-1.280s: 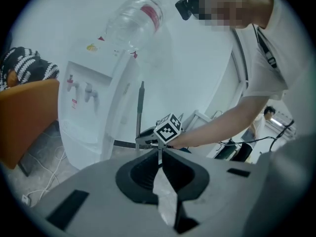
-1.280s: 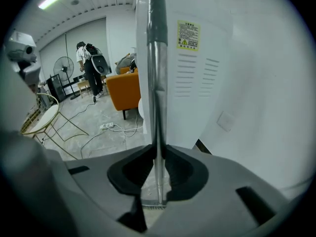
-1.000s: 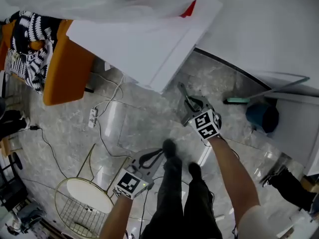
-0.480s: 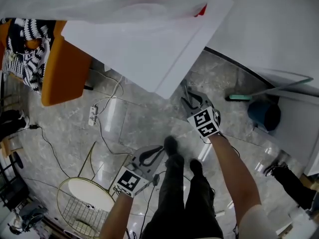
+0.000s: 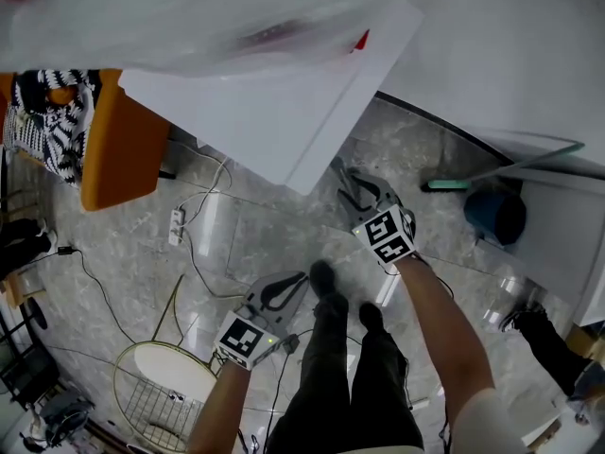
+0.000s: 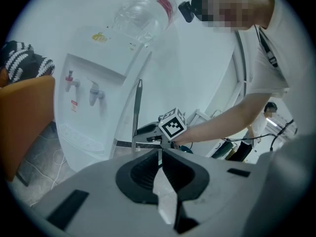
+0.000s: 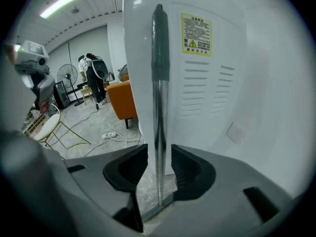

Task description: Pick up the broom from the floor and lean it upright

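The broom handle (image 7: 159, 122), a metal pole with a dark green grip, stands upright against the white water dispenser (image 7: 197, 83). Its foot rests on the floor. My right gripper (image 7: 159, 154) is open; its jaws have just been opening, and the pole stands between them with a small gap on each side. In the head view the right gripper (image 5: 354, 189) is beside the dispenser's corner (image 5: 302, 159). My left gripper (image 5: 288, 288) hangs low over the floor, shut and empty. In the left gripper view the broom handle (image 6: 137, 112) leans on the dispenser.
An orange chair (image 5: 118, 130) with a black-and-white cloth stands to the left. A power strip (image 5: 176, 221) and cables lie on the floor. A round wire side table (image 5: 165, 376) is at lower left. A blue bin (image 5: 496, 216) and a teal-ended pole (image 5: 444, 185) are to the right.
The right gripper's jaws have spread off the broom handle and the gripper has drawn back a little. The left gripper has stayed about where it was.
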Demonstrator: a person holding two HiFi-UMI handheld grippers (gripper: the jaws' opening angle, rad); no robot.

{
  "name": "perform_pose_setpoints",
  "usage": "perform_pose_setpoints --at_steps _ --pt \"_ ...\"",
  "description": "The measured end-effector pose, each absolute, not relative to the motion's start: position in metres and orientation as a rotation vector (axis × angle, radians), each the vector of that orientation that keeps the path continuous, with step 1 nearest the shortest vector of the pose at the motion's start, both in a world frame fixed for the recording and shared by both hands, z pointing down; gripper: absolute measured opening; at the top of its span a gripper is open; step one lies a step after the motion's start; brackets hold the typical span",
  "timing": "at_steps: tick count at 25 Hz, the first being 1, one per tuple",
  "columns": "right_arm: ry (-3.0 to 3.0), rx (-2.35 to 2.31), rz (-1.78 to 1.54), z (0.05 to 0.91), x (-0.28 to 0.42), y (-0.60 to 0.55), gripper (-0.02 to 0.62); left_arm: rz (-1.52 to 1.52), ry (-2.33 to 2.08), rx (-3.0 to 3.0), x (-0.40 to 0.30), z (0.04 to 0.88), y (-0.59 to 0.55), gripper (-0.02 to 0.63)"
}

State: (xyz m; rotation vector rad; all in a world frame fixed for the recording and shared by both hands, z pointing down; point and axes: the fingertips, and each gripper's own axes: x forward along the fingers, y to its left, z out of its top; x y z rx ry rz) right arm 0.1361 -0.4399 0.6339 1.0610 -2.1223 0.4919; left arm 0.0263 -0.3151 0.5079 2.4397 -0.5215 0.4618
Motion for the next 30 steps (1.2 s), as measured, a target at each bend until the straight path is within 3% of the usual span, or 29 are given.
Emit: perform_pose_setpoints --at_steps 9,30 --pt "-2.123 1.123 0.500 0.544 0.152 -0.420 0.124 0.469 -0.502 2.481 0.032 0.441 -0.323 0.021" --pt "-2.170 1.441 0.462 0.218 0.223 -0.302 0.021 0.440 -0.562 2.530 0.049 0.204 -0.275 0.021"
